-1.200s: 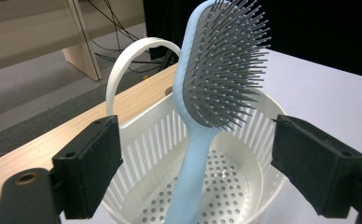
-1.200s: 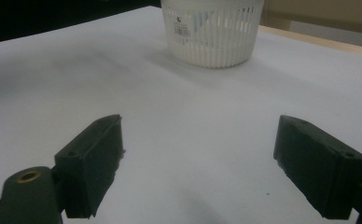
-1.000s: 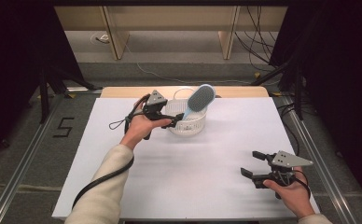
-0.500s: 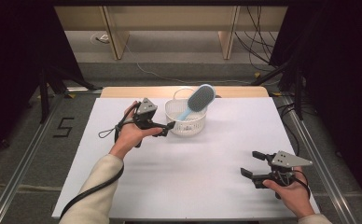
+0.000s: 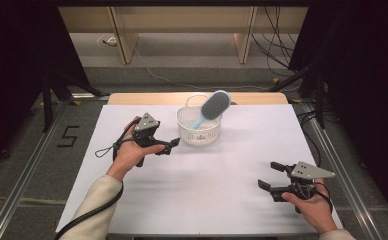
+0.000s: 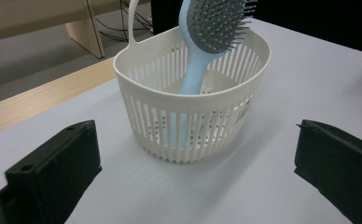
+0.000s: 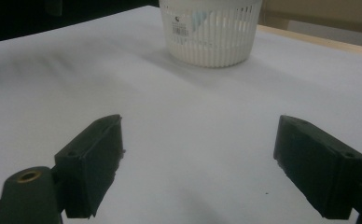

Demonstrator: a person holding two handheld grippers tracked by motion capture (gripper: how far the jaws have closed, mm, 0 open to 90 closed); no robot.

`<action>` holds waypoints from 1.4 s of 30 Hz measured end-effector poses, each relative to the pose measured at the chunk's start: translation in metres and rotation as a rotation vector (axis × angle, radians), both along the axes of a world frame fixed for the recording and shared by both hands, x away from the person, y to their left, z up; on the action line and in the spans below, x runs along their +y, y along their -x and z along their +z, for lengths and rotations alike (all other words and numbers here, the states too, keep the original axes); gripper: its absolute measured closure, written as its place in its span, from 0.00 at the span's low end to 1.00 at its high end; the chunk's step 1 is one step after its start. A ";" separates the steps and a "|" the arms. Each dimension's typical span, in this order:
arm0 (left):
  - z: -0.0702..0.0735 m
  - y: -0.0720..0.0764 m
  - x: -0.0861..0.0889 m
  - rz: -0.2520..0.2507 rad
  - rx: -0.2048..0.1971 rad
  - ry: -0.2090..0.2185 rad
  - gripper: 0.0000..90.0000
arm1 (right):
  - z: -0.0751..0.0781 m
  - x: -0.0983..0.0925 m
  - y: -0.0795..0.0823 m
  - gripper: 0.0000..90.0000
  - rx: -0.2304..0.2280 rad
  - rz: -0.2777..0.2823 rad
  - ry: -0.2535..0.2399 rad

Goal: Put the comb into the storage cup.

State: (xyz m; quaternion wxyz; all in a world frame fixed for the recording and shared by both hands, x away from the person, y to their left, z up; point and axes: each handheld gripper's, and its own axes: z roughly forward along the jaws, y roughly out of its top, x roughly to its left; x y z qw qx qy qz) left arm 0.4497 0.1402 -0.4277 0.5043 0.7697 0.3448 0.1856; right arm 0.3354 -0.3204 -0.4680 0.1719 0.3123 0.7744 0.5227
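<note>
A white slatted basket (image 5: 198, 135) stands at the back middle of the white table (image 5: 232, 200). A light-blue hairbrush (image 5: 214, 105) with grey bristles leans in it, handle down and head above the rim. My left gripper (image 5: 168, 146) sits just left of the basket, apart from it. Its jaws have just been opening and stand open with nothing between them. In the left gripper view the basket (image 6: 193, 126) and the brush (image 6: 216, 18) lie straight ahead of the gripper (image 6: 195, 135). My right gripper (image 5: 268, 175) rests open near the front right, over bare table.
The right gripper view looks between the wide-apart jaws of the right gripper (image 7: 200, 135) toward the basket (image 7: 212, 32), which bears a barcode label. A wooden strip (image 5: 132, 98) runs along the table's far edge. Metal rails flank both sides, and cables lie on the floor behind.
My left gripper has drawn back from the basket, to the left and toward the person, with its jaws empty. The brush stays in the basket. The right gripper has not moved.
</note>
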 end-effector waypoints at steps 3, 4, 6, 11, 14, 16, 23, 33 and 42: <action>0.000 0.004 0.005 0.010 -0.002 0.002 0.00 | 0.000 0.000 0.000 0.18 0.000 -0.002 0.001; 0.000 0.006 0.006 0.015 -0.002 0.004 0.00 | 0.000 0.000 0.000 0.18 0.002 -0.001 0.001; -0.001 0.010 0.009 0.017 -0.007 0.001 0.00 | 0.000 0.000 0.000 0.18 0.000 -0.001 0.000; -0.002 0.021 0.012 0.019 -0.021 0.003 0.00 | 0.000 0.000 0.000 0.18 -0.001 -0.002 0.002; -0.003 0.027 0.013 0.014 -0.021 -0.003 0.00 | 0.000 0.000 0.000 0.18 -0.002 -0.001 0.001; -0.003 0.030 0.014 0.014 -0.019 -0.005 0.00 | 0.000 0.000 0.000 0.18 -0.003 -0.001 0.002; -0.006 0.038 0.019 0.025 -0.027 -0.008 0.00 | 0.001 0.000 0.000 0.18 -0.003 0.000 0.003; -0.010 0.051 0.028 0.041 -0.025 -0.014 0.00 | 0.001 0.000 0.000 0.18 -0.003 0.001 0.003; -0.015 0.064 0.036 0.056 -0.044 -0.046 0.00 | 0.001 0.000 0.000 0.18 -0.002 0.002 0.001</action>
